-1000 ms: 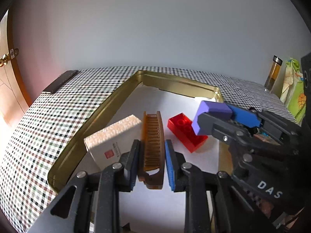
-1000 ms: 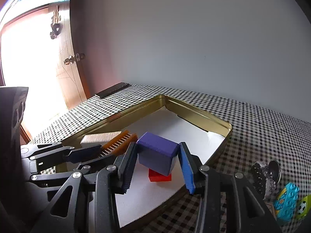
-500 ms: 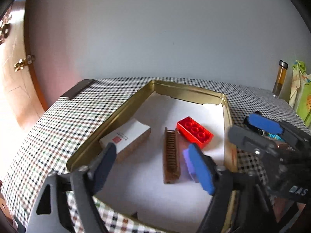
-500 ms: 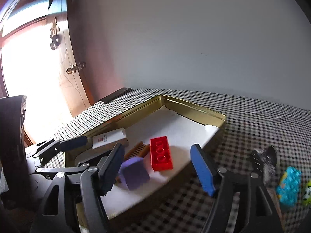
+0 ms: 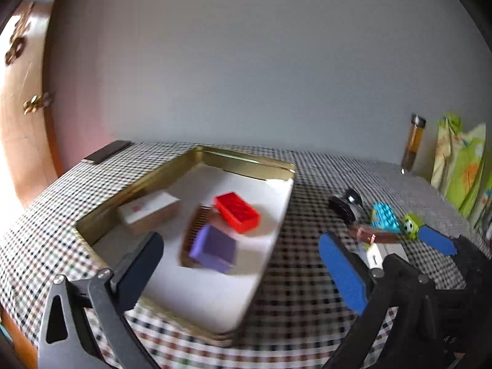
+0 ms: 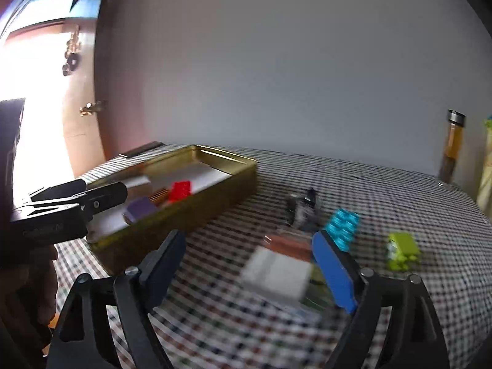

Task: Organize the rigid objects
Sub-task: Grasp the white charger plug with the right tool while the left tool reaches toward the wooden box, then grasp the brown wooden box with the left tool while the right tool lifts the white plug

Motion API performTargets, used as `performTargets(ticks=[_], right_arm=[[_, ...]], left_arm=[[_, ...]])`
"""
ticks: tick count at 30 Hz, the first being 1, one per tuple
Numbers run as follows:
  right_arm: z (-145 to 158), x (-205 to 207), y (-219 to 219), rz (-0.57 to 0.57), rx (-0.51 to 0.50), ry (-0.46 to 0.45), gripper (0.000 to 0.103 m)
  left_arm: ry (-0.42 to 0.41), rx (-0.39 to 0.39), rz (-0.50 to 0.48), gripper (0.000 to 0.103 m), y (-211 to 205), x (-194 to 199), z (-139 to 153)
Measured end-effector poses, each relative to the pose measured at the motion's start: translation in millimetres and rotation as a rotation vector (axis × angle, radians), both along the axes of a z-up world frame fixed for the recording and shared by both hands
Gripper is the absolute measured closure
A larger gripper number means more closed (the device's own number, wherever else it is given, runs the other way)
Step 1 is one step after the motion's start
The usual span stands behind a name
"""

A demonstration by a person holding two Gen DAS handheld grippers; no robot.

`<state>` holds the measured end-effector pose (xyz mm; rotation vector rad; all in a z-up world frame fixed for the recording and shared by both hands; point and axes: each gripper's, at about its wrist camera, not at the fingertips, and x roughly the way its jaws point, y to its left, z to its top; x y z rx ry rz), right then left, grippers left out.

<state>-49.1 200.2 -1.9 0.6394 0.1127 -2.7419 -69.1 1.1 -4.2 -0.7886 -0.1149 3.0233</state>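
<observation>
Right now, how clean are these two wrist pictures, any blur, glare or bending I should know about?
Left wrist view: motion blur smears the purple block and comb in the gold tin; fisheye curves the checked tablecloth. Right wrist view: blur is heavier, the white box is a smudge; the doorway at left is blown out white.

The left gripper [image 5: 240, 264] is seen with jaws opening and nothing between them, above the near edge of a gold tin [image 5: 246, 161]. Inside are held a white box [image 5: 149, 212], a brown comb [image 5: 195, 230], a red brick [image 5: 236, 212] and a purple block [image 5: 213, 249], the block overlapping the comb.
</observation>
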Motion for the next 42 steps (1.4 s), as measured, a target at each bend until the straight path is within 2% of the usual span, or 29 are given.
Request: performTargets(ticks=[5, 10, 16, 22, 24, 25, 29, 35, 42], right_arm=[[-6.6, -11.2, 15.8, -0.057, -0.027, -0.061, 0.016], [-14.3, -22.5, 20.5, -0.095, -0.065, -0.101, 0.016], [-20.5, -30.3, 12.4, -0.097, -0.026, -0.151, 0.016], [-22.7, -33.9, 8.2, -0.104, 0.003, -0.160, 0.016], [-24.9, -35.7, 11.0, -0.108, -0.009, -0.173, 0.033], [-25.7, -36.8, 11.7, -0.105, -0.013, -0.179, 0.033], [-24.6, -33.3, 7.8, -0.111, 0.004, -0.160, 0.034], [-17.1, -16.0, 21.0, -0.132, -0.046, -0.072, 0.034], [-14.2, -25.4, 63.2, -0.225, -0.117, -0.092, 0.034]], left_arm=[[-0.016, -0.020, -0.016, 0.001, 19.4, -7.3, -5.3], [-0.031, 0.011, -0.001, 0.001, 16.5, -5.2, -13.4], [-0.034, 0.038, 0.010, 0.000, 11.9, -4.4, -17.0], [-0.039, 0.021, 0.004, 0.000, 16.0, -4.7, -20.4], [-0.040, 0.012, 0.000, 0.000, 17.7, -4.5, -20.5], [-0.041, 0.010, -0.002, 0.000, 17.8, -4.8, -20.7], [-0.038, 0.012, -0.009, 0.000, 19.2, -3.5, -19.8], [-0.040, 0.021, -0.037, 0.000, 27.7, -3.3, -19.1], [-0.047, -0.001, -0.099, 0.000, 55.7, -7.4, -14.9]])
